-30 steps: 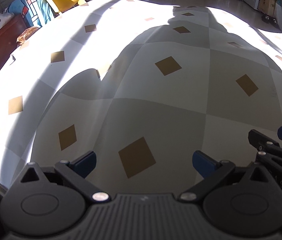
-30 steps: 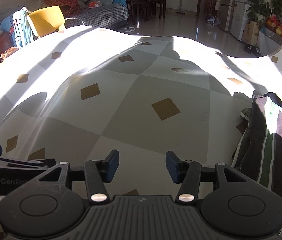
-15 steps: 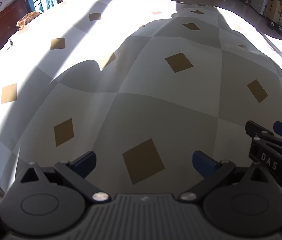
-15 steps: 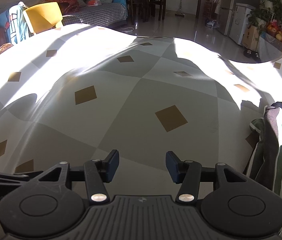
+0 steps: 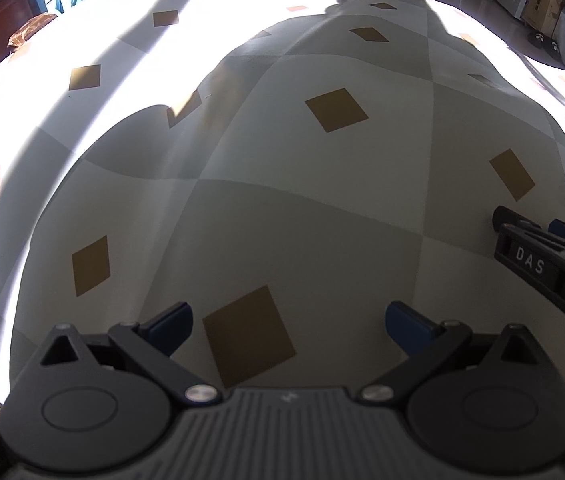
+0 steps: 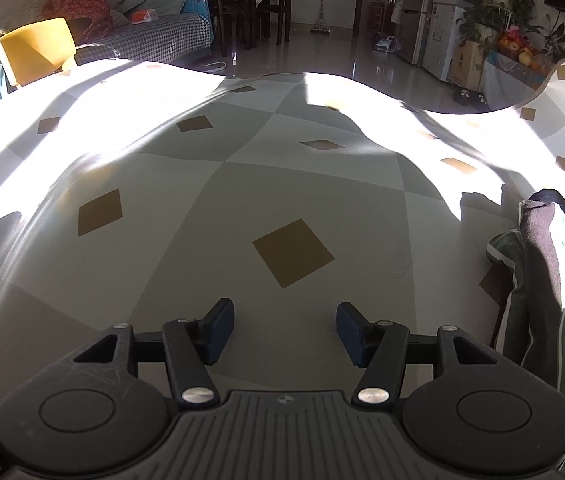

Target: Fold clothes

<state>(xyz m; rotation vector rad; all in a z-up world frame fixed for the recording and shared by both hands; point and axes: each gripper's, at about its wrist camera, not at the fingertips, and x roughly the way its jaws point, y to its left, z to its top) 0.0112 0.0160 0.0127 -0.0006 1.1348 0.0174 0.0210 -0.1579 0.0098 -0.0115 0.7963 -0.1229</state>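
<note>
Table (image 6: 186,264) surface, covered in a checked cloth with tan diamonds, fills everything ahead of both sets of jaws and carries nothing between them. Striped clothing (image 6: 554,304), dark with green and white bands, lies bunched in a heap well to the right of the right gripper's (image 6: 284,330) jaws, outside their span; the left wrist view does not show it at all. Right jaws have just been opening and stand released with only bare cloth between the pads. Left gripper (image 5: 288,326) is spread wider still, likewise empty, with the right gripper's side (image 5: 538,260) just off its right pad.

Judged from this, the step is fetching the garment. It would go best if the right jaws swing right toward the heap, seeking one edge or corner rather than the bulk, while the left follows to take a second point for spreading it flat.
</note>
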